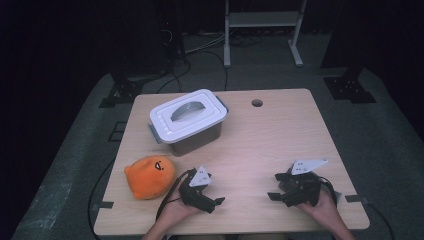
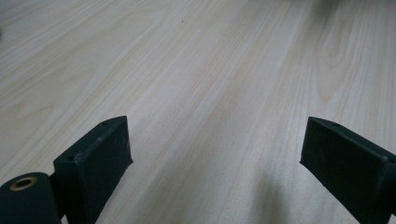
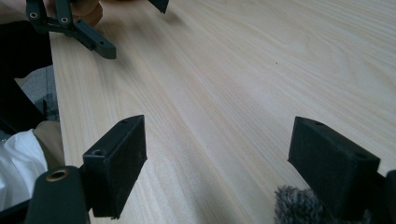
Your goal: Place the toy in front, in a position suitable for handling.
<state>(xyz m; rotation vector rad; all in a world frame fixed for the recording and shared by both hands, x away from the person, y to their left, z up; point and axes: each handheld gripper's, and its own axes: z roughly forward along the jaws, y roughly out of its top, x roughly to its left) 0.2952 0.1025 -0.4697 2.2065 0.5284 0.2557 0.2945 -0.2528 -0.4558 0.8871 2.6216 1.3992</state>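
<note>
Both hands low at table's near edge, left gripper (image 1: 214,199) and right gripper (image 1: 274,186) agape, empty.

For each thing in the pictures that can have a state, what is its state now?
storage box: lid on, handle folded flat, standing upright on the table.
orange plush toy: lying on the table, beside the left gripper, not held.
left gripper: open, nothing between the jaws.
right gripper: open, nothing between the jaws.

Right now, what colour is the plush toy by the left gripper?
Orange, with a small dark face marking; the plush toy shows best in the high view.
</note>
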